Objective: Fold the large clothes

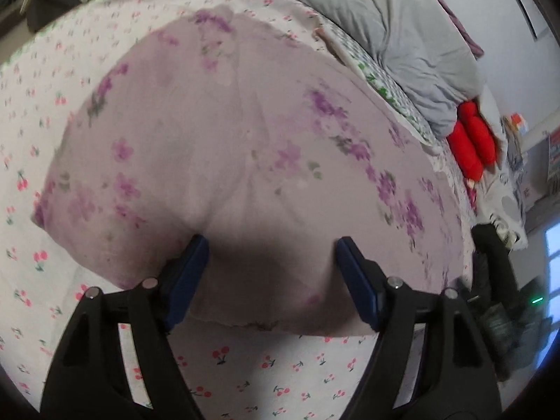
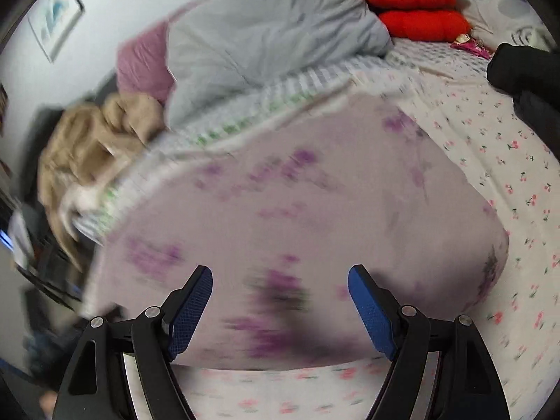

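Pale pink garment point(image 1: 245, 161) with purple flowers lies spread flat on the cherry-print sheet point(image 1: 42, 161) (right view motion-blurred). Left gripper point(image 1: 271, 245) and right gripper point(image 2: 280, 276): jaws wide apart over its near edge, nothing gripped. Grey quilt point(image 2: 273, 28) beyond.

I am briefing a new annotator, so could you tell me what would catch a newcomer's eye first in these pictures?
First, the pale lilac garment with purple flowers, spread over the cherry-print sheet and filling the middle of both views. Next, the red plush cushions against the grey duvet at the far side of the bed. Both the left gripper and right gripper hang open over the garment's near edge.
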### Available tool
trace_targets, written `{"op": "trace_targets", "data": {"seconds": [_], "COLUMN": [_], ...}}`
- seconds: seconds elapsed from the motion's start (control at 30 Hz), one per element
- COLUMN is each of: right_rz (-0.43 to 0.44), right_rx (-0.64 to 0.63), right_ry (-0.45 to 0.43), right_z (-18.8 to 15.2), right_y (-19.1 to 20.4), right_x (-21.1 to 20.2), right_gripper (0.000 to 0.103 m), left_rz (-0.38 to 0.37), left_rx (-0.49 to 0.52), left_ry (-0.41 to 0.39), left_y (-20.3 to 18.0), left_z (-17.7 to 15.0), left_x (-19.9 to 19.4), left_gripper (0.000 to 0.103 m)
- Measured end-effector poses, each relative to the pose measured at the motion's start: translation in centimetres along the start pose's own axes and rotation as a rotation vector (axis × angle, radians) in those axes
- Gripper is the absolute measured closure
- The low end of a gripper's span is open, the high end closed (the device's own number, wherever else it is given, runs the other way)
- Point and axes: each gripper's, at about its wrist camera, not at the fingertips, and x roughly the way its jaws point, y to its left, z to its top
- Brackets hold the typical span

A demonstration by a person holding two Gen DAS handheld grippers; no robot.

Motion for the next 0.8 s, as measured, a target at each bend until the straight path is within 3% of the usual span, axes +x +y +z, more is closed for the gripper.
{"op": "trace_targets", "data": {"seconds": [0.17,0.27,0.3,0.37,0.43,0.47,0.63,0.73,0.8], "right_rz": [-0.034,-0.039,-0.044,-0.092,-0.159,-0.166,-0.027,-0.012,-0.006], "right_rx": [-0.046,0.01,0.029,0.043,0.049,0.065,0.231,0.339,0.429], "right_ry": [-0.036,-0.057,-0.066,-0.084,-0.093,-0.097,-0.105,-0.078,-0.06], "right_z": [0.0,0.2,0.3,0.4,0.5,0.6,0.0,-0.7,-1.3], "right_y": [-3.5,-5.7,-6.3,-7.0,-7.2,-7.4,-8.8,-10.3,-11.8], "right_x": [0.7,0.4,0.3,0.0,-0.5,-0.8,-3.0,-3.3,-3.3], "right_gripper": [0.022,0.022,0.022,0.022,0.022,0.022,0.022,0.022,0.022], "left_rz": [-0.026,-0.083,-0.103,-0.072,0.004,0.053,0.077,0.125,0.09], "left_rx": [-0.016,-0.06,-0.094,-0.136,-0.059,-0.029,-0.119,-0.176,-0.267], "left_ry": [0.005,0.02,0.023,-0.015,-0.112,-0.129,-0.062,-0.011,0.049], "left_y": [0.4,1.5,2.1,3.0,2.7,2.7,5.6,6.9,8.6], "left_z": [0.0,0.5,0.6,0.9,1.0,1.1,1.4,1.4,0.9], "left_x": [0.1,-0.3,-0.6,-2.6,-4.8,-5.4,-4.3,-3.7,-3.2], "left_gripper": [0.027,0.027,0.032,0.036,0.03,0.022,0.022,0.022,0.022]}}
